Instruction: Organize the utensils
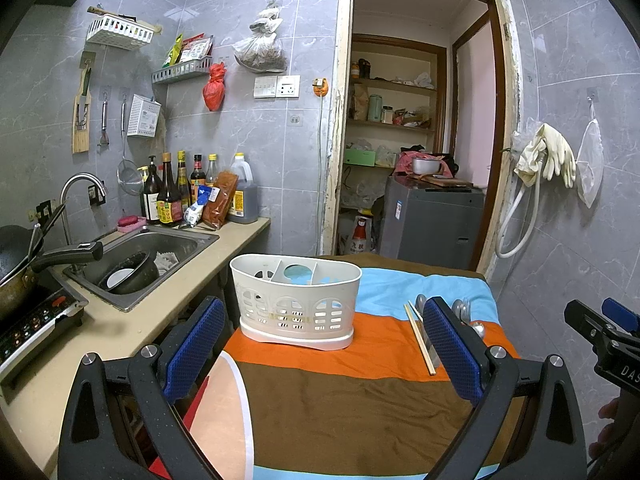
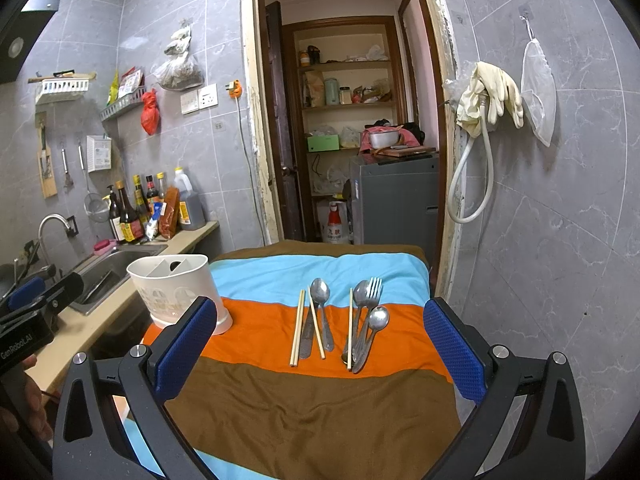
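A white plastic utensil caddy [image 1: 296,304] [image 2: 176,292] with several compartments stands empty on the striped cloth [image 2: 280,400], at its left side. To its right lie wooden chopsticks [image 2: 297,328] [image 1: 420,336], a spoon [image 2: 320,296], a single chopstick [image 2: 350,328], a fork [image 2: 372,292] and a smaller spoon [image 2: 378,320], loosely grouped on the orange stripe. My left gripper [image 1: 324,346] is open and holds nothing, just short of the caddy; its right finger [image 1: 452,348] hides part of the spoons. My right gripper [image 2: 320,348] is open with nothing in it, just short of the utensils.
The counter on the left holds a steel sink [image 1: 140,256] with dishes, sauce bottles [image 1: 180,192], a wok [image 1: 16,264] and an induction cooker [image 1: 36,320]. Beyond the table an open doorway shows a grey washing machine [image 1: 432,216]. A hose and gloves [image 2: 492,96] hang on the right wall.
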The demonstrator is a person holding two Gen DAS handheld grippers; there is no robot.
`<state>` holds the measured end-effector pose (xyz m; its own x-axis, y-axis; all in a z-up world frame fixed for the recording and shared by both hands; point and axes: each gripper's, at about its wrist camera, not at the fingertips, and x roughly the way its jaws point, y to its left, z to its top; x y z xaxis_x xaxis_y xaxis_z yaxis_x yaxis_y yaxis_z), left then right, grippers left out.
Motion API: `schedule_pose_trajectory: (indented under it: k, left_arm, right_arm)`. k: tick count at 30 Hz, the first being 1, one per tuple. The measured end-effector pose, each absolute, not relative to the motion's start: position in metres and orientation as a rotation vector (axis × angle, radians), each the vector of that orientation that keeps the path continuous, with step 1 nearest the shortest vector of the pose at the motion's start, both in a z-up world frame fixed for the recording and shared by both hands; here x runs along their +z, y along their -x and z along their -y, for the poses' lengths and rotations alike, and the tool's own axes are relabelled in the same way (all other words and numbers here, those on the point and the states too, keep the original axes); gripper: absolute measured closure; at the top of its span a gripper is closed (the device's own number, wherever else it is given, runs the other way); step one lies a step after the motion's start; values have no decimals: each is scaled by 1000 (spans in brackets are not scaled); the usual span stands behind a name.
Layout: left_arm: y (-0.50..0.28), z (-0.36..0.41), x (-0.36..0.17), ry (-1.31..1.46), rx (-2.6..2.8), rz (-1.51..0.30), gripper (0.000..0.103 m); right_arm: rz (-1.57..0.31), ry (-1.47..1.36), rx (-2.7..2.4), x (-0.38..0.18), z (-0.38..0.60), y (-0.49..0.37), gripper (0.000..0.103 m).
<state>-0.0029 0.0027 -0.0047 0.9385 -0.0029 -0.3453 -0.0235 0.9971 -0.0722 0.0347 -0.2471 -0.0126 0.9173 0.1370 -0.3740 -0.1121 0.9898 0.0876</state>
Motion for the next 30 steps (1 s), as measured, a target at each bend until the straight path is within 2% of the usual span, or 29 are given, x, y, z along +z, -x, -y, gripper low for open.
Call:
schedule_pose_trajectory:
  k: [30]
  left_arm:
    - [0,-2,-4,76,11,-354,6]
  right_arm:
    - [-391,-65,128,-13,242,-31,0]
